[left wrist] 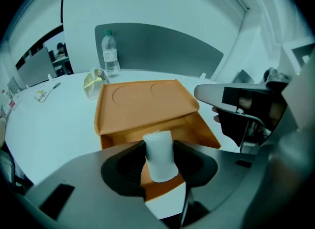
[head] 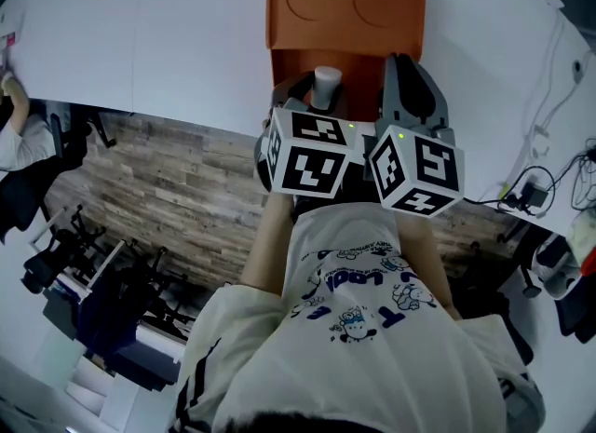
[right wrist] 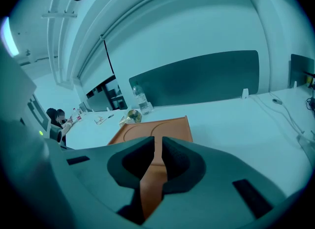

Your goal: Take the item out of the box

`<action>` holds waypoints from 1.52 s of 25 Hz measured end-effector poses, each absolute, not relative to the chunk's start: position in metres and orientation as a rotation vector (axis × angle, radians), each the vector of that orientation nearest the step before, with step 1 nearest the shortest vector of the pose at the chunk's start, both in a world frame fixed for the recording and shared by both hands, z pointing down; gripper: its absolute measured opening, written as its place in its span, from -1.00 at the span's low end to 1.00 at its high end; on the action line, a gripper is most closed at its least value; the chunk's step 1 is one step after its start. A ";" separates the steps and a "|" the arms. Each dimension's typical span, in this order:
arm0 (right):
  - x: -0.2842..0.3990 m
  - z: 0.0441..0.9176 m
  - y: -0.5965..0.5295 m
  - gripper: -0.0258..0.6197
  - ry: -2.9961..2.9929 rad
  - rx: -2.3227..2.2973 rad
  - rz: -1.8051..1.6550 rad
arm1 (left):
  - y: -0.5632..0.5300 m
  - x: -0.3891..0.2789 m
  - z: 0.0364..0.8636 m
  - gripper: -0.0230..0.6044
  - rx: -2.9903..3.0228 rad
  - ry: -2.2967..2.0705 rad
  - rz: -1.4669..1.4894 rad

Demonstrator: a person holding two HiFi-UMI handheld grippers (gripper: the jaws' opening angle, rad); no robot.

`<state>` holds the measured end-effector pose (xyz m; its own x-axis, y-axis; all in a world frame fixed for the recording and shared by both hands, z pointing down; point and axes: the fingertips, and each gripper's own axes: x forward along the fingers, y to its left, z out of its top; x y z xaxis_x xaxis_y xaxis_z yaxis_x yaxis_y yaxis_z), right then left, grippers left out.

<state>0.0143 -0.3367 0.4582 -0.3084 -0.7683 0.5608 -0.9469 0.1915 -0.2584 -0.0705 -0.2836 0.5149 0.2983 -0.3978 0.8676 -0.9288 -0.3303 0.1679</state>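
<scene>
- left tool (left wrist: 160, 147) is clamping the white roll (left wrist: 161, 164) mid-height — it is looking light, soft, squashable.
- right tool (right wrist: 157, 147) is pinching the orange box (right wrist: 147, 130) by its wall, jaws nearly together.

The item (left wrist: 160, 163) sits between the left tongs (left wrist: 159, 147) over the box (left wrist: 142, 105), with a bottle (left wrist: 110, 53) behind on the table (left wrist: 49, 124).

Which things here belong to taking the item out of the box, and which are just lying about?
Job: white cylinder in left gripper; orange box, right gripper holding its edge.
Lying about: water bottle; crumpled wrapper; cables.
</scene>
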 end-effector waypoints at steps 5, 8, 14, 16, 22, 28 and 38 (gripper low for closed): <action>-0.002 0.442 -0.334 -0.72 -2.192 1.602 0.797 | -0.287 -0.085 0.490 -0.33 1.898 -1.242 0.918; -0.009 0.432 -0.335 -0.72 -2.218 1.592 0.778 | -0.291 -0.091 0.477 -0.33 1.909 -1.280 0.895; -0.021 0.410 -0.337 -0.72 -2.260 1.572 0.728 | -0.295 -0.102 0.452 -0.33 1.921 -1.356 0.843; -0.027 0.405 -0.336 -0.72 -2.274 1.561 0.713 | -0.296 -0.106 0.445 -0.33 1.930 -1.377 0.818; -0.042 0.388 -0.333 -0.72 -2.315 1.536 0.672 | -0.297 -0.116 0.417 -0.33 1.964 -1.436 0.746; -0.057 0.370 -0.329 -0.72 -2.361 1.512 0.630 | -0.297 -0.132 0.392 -0.33 1.962 -1.525 0.644; -0.079 0.338 -0.320 -0.72 -2.426 1.502 0.554 | -0.292 -0.153 0.356 -0.33 2.006 -1.618 0.556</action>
